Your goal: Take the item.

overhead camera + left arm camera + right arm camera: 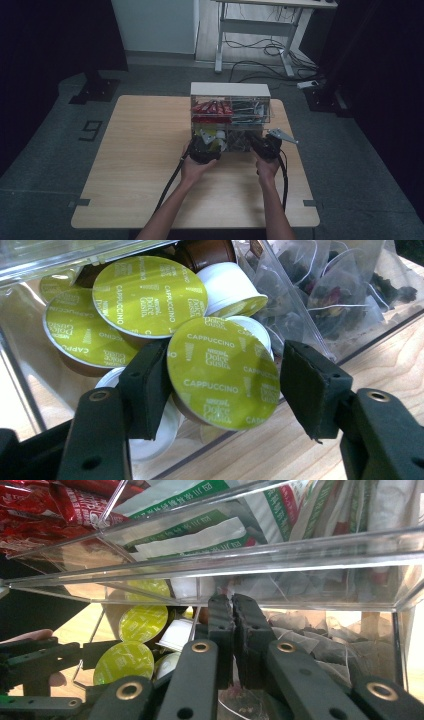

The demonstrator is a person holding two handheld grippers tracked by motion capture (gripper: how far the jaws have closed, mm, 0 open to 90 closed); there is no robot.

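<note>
The step in hand looks like picking 1 coffee capsule out of the clear organiser, which stands at the centre of the high view on the wooden surface.

In the left gripper view the left gripper has its jaws spread wide, 1 on each side of a green-lidded cappuccino capsule at the frame's centre. The left pad lies against or just beside the lid's rim; the right pad stands a little apart. The capsule sits in the lower drawer's front, tilted, among other capsules.

The right gripper, in the middle of its own view, has its jaws pressed together under the upper tray's clear edge; whether they pinch the drawer front I cannot tell.

Next, I judge, the left jaws must close squarely on the capsule and lift it clear of its neighbours.
</note>
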